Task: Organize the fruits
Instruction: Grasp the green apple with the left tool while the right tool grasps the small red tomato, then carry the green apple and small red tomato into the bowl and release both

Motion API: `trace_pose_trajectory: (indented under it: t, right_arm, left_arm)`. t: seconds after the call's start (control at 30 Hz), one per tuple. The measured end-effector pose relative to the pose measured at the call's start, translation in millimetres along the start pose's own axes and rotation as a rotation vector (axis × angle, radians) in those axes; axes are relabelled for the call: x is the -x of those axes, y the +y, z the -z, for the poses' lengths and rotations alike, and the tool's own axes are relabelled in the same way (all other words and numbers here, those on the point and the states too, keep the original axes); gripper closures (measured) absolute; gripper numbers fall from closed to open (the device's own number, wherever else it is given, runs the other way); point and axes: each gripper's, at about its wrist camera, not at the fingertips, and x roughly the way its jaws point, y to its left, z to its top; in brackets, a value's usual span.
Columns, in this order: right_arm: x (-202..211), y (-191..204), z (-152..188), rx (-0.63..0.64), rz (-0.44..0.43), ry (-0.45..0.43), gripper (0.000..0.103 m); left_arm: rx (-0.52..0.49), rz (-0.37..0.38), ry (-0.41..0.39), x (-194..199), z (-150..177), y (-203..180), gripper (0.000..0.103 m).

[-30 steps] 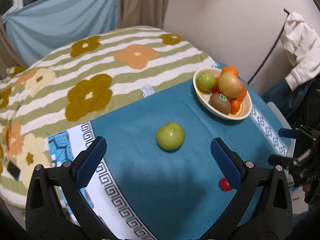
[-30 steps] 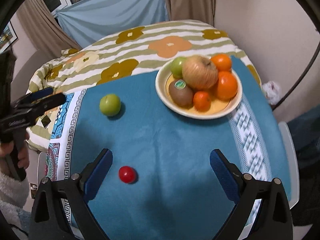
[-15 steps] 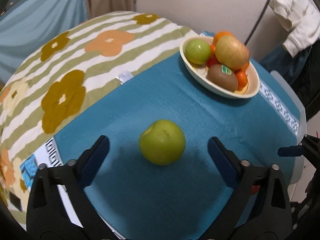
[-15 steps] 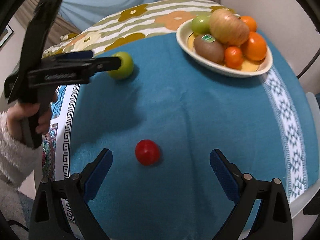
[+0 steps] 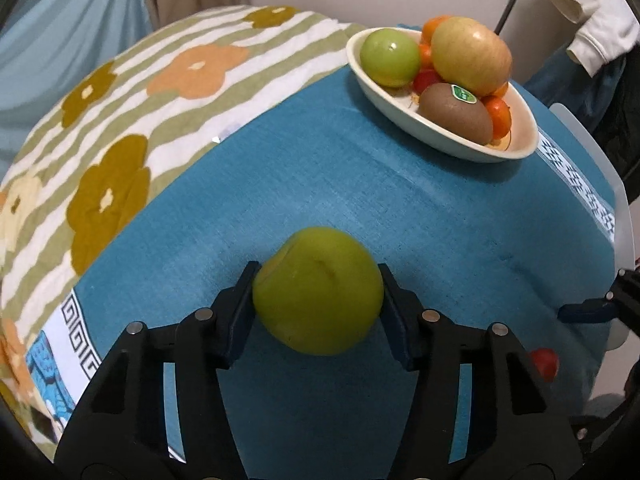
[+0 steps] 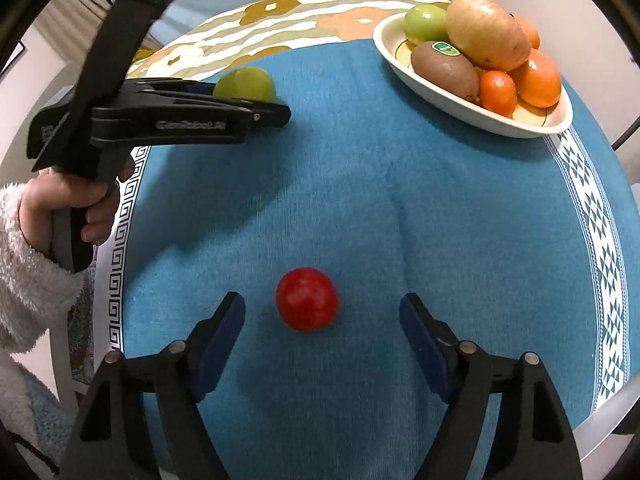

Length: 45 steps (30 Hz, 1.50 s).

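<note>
My left gripper (image 5: 318, 300) is shut on a loose green apple (image 5: 318, 290) on the blue tablecloth; both pads touch its sides. It also shows in the right wrist view (image 6: 245, 84), half hidden behind the left gripper. My right gripper (image 6: 322, 324) is open, with a small red fruit (image 6: 307, 299) on the cloth just ahead of and between its fingers. The red fruit shows at the right edge of the left wrist view (image 5: 544, 364). A cream bowl (image 5: 440, 136) at the far right holds a green apple, a large apple, a kiwi and oranges.
The blue cloth (image 6: 400, 200) covers a small round table with a white patterned border. A flowered striped blanket (image 5: 160, 92) lies beyond it. A wall, clothes and a cable stand behind the bowl. The bowl also shows in the right wrist view (image 6: 460, 104).
My left gripper moved forward and closed on the green apple. My right gripper moved down and forward until the red fruit sat between its open fingers.
</note>
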Motion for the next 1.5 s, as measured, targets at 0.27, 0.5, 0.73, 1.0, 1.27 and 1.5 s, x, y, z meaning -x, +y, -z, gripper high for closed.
trace_pose_trajectory:
  t: [0.27,0.5,0.73,1.0,1.27,1.5]
  right_arm:
    - [-2,3,-1,0.017,-0.003,0.007,0.042]
    - [-13,14,-12,0.033,0.001,0.013,0.056]
    - [-16,23,-14,0.055,0.023,0.013,0.074]
    - [7,24,-7,0.07,0.013,-0.031,0.074]
    - [44,10,-20,0.07,-0.008,-0.113,0.074]
    - [64,-30,-54,0.088,-0.023,-0.172,0.074]
  left_arm:
    - [0.002,0.012,0.003,4,4,2,0.043]
    - [0.03,0.023,0.004,10,12,5,0.043]
    - [0.057,0.006,0.011,17,23,6,0.043]
    - [0.134,-0.024,-0.019,45,29,13,0.043]
    - [0.208,-0.055,-0.083,86,19,10,0.043]
    - [0.272,-0.087,-0.135,106,-6,-5,0.043]
